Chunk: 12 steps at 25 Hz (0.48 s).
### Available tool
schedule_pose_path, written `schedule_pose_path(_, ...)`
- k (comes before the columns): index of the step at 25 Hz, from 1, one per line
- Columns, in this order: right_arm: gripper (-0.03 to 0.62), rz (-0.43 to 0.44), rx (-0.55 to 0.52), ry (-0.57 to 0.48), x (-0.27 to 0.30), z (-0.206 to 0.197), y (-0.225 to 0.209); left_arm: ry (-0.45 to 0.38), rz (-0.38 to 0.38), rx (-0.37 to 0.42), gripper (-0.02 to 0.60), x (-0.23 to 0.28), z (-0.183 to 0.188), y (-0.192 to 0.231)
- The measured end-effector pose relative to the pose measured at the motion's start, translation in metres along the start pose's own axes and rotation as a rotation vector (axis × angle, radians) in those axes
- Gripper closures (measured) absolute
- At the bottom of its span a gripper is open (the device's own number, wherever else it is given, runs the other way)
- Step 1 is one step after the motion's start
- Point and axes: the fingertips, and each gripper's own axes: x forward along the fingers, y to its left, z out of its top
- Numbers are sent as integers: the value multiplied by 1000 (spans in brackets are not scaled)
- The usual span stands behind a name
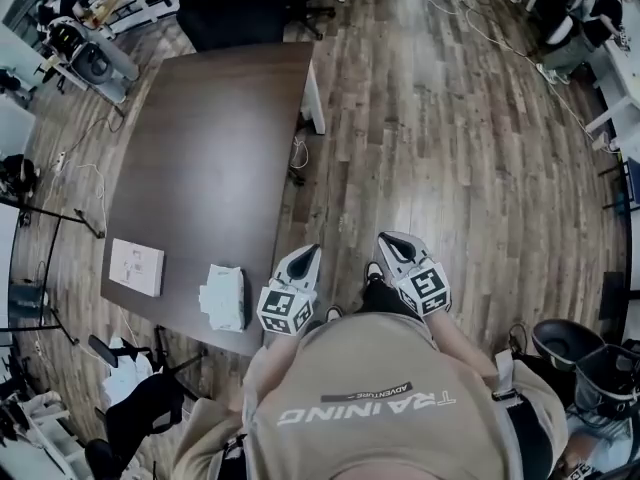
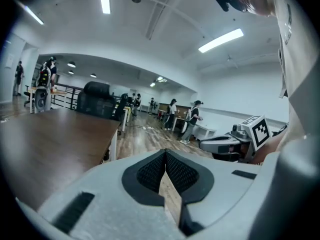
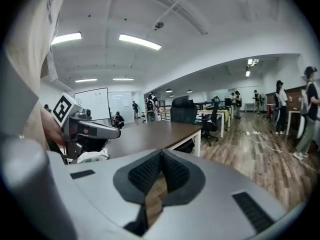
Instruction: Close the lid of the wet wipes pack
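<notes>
The table (image 1: 200, 138) carries the wipes pack (image 1: 223, 297) at its near edge, close to a white box (image 1: 136, 266). The left gripper (image 1: 306, 256) and right gripper (image 1: 390, 239) hang off the table by the person's chest, each with jaws together, gripping nothing.

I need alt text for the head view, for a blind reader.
From above, a person holds the left gripper and right gripper near the body, beside a dark table. A white wet wipes pack lies near its edge.

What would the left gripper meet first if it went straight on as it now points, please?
Probably nothing near: the left gripper points over open wooden floor, with the table just to its left.
</notes>
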Motion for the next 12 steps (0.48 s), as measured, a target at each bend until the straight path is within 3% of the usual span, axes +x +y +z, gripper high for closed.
schedule_pose_path(5,580,171,-70,-4,43,18,-23,-12,149,9,572,10,20,24)
schedule_pose_path(8,580,267,-88,27,71,13,-26,-52,254,-57,572,5,26,42)
schedule_pose_path(12,579,425,-92,57,105,11,-1,-80,458,-168,572,-32,8,66)
